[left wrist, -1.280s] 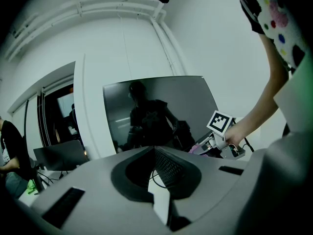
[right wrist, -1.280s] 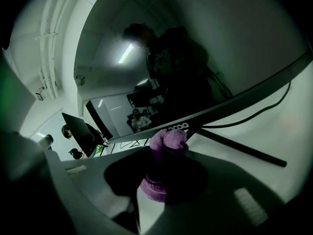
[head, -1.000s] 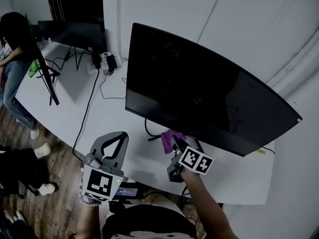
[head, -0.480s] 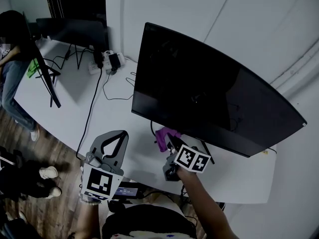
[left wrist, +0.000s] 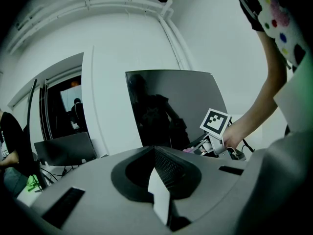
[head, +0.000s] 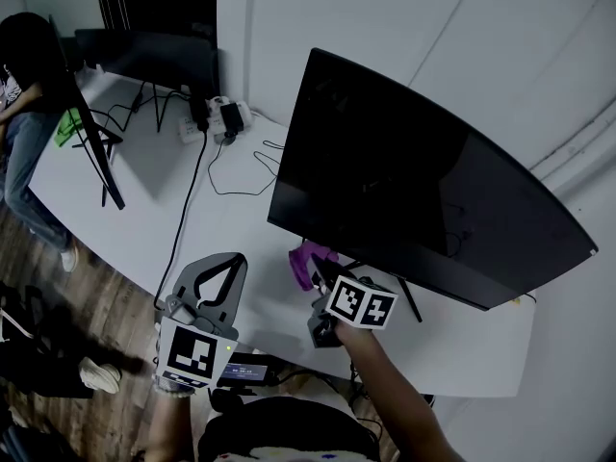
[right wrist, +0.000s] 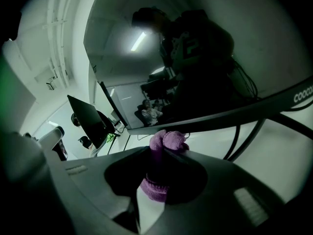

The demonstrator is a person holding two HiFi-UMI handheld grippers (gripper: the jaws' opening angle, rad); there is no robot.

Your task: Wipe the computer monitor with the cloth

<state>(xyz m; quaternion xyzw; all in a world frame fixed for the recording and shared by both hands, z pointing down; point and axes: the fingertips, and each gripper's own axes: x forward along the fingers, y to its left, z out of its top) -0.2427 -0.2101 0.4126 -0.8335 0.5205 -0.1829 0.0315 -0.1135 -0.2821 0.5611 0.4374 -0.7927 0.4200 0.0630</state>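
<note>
- Head view: the left tongs [head: 222,268] sit low in the frame, left of centre, at the near edge of the white bench [head: 183,200]. Their tips are drawn together with nothing in them (the marker cube faces the camera).
- Head view: the right tongs [head: 319,270] sit low and central, pointing up and left. They are clenched on a purple cloth [head: 306,257] that bunches at their tips.
- Head view: the cloth is just below the lower left corner of the big dark monitor [head: 423,181], which fills the centre and right of the frame. Whether cloth and screen edge touch cannot be told from here.
- Head view: the upper left holds a second monitor [head: 154,58] and a power strip [head: 218,117] with cables trailing off it. A seated person [head: 21,85] is at the left edge.
- Left gripper view: the jaws of the left tongs meet along a seam at lower centre, pressed shut and empty. Beyond them the monitor stands mid-frame. To the right of it a hand holds the right tongs (cube uppermost), with a scrap of the cloth showing beside them.
- Right gripper view: the jaws of the right tongs are clamped on the cloth. It runs up between them from lower centre and ends in a rolled knob mid-frame, just under the monitor's lower bezel.
- Right gripper view: the screen above is dark and mirrors the room, and a stand leg [right wrist: 248,144] slants down at the right.
</note>
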